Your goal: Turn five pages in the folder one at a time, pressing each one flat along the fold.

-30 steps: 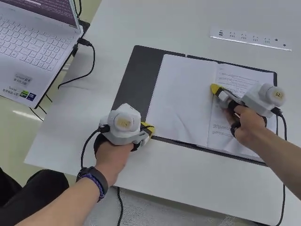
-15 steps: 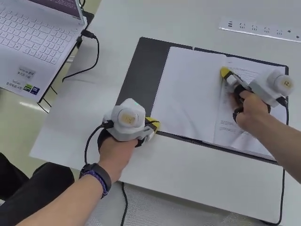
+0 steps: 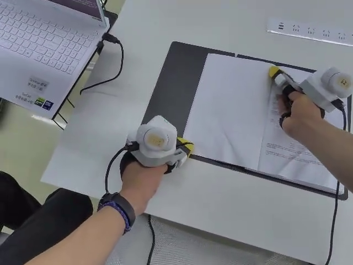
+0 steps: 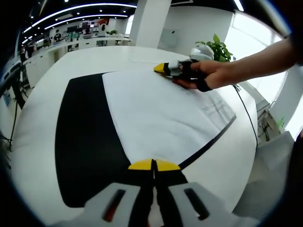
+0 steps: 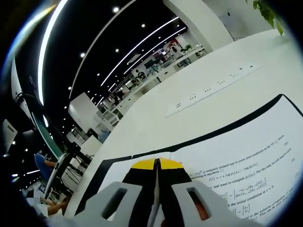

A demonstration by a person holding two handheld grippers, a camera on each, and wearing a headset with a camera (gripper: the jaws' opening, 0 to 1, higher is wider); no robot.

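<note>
- The folder (image 3: 171, 83) lies open on the white bench (image 3: 220, 22) in front of me with its dark cover flat. A blank turned sheet (image 3: 231, 110) is left of the fold and a printed page (image 3: 298, 149) is right of it.
- My right tongs (image 3: 274, 72) are closed tip to tip with nothing between them, and they press down at the far end of the fold.
- My left tongs (image 3: 186, 148) are likewise together and empty, resting at the folder's near edge.
- The sheets look thin, light and limp. The blank one shows soft wrinkles, so I judge that a hard pinch would crease it. The free outer corner of the printed page seems the best place to take hold.
- The bench is smooth, so the folder may slide.
- A laptop (image 3: 38, 44) and its cable (image 3: 105, 77) sit to the left, with a power strip (image 3: 309, 30) beyond. The room is a bright open office.
</note>
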